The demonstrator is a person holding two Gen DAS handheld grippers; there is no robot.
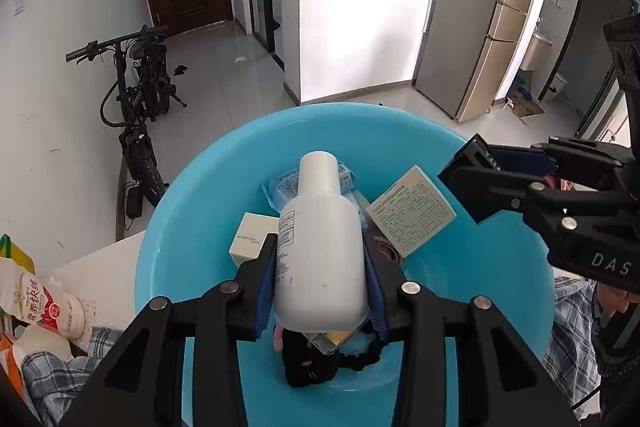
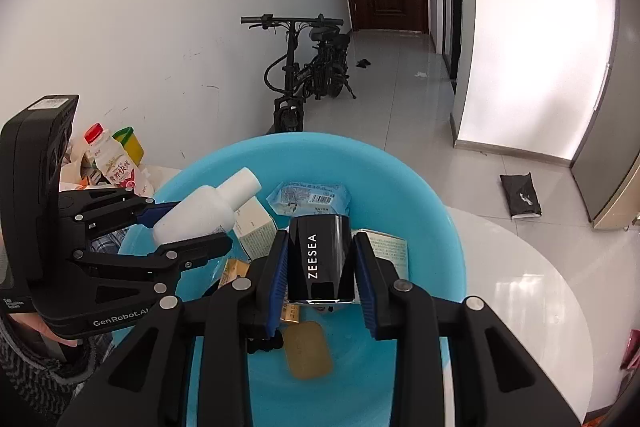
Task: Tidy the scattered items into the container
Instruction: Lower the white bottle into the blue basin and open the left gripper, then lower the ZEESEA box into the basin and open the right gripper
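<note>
A blue plastic basin (image 1: 192, 227) (image 2: 432, 211) sits on a white round table. My left gripper (image 1: 320, 279) is shut on a white bottle (image 1: 320, 251), held over the basin; it also shows in the right wrist view (image 2: 200, 211). My right gripper (image 2: 320, 267) is shut on a black box marked ZEESEA (image 2: 318, 259), also over the basin. Inside the basin lie a cream box (image 1: 252, 233), a printed square box (image 1: 412, 211), a clear blue packet (image 2: 308, 197), a tan soap-like bar (image 2: 308, 351) and a black item (image 1: 308, 363).
A yogurt drink bottle (image 2: 112, 159) and a yellow cup (image 2: 130, 143) stand on the table at the left, beside a checked cloth (image 1: 48, 375). An electric bike (image 2: 308, 71) stands by the wall. A black bag (image 2: 520, 197) lies on the floor.
</note>
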